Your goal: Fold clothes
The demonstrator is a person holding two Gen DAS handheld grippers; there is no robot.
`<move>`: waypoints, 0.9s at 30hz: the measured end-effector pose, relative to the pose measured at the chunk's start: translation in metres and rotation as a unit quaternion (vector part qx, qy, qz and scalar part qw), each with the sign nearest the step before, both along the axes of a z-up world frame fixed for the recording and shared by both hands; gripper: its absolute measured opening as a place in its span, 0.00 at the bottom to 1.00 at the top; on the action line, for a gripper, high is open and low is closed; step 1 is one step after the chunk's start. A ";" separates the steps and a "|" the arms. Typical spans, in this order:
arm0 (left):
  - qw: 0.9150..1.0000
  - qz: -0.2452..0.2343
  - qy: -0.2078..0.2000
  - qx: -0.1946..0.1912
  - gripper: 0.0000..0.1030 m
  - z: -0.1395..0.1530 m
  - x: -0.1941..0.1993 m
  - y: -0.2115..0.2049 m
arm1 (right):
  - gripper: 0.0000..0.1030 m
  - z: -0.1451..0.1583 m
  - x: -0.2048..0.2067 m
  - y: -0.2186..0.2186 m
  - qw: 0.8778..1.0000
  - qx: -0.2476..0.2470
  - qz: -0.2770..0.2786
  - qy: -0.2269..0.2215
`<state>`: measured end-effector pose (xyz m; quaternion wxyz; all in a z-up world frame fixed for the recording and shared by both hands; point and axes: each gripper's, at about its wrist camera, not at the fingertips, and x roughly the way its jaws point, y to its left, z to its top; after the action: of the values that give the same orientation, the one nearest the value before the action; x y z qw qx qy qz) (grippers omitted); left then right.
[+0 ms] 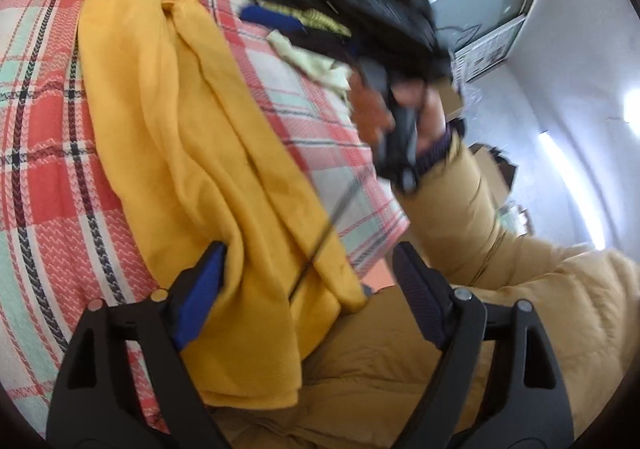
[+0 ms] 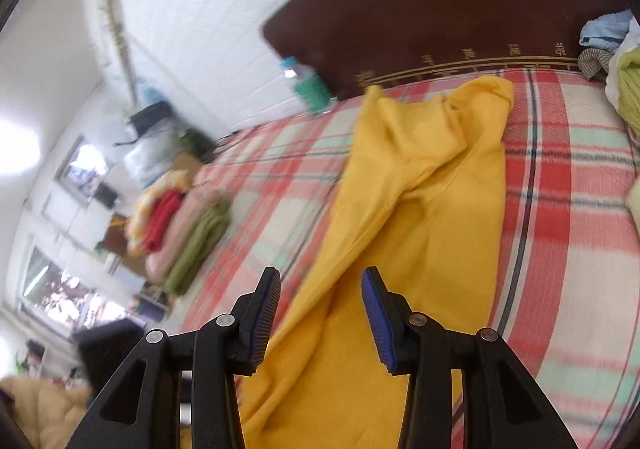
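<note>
The left gripper (image 1: pixel 308 281) gapes wide over the near hem of the long yellow cotton garment (image 1: pixel 188 137); the right gripper (image 2: pixel 320 313) is likewise spread and empty. It lies lengthwise on the plaid red-and-mint bedspread (image 2: pixel 568 209).

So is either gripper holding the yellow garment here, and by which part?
Neither. The left gripper and right gripper are both open above the yellow garment, which lies loose on the plaid bed.
</note>
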<state>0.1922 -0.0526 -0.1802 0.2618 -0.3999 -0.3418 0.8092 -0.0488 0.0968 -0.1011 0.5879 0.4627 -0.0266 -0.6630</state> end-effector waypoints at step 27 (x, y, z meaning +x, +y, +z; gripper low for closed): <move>0.999 0.010 -0.019 0.031 0.83 -0.033 0.044 0.000 | 0.07 -0.054 0.168 0.008 0.987 0.107 0.066 0.095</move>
<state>0.2367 -0.0530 -0.2130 0.2596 -0.4032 -0.3756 0.7931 0.1191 0.1052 -0.1547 0.5773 0.4590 0.1312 -0.6624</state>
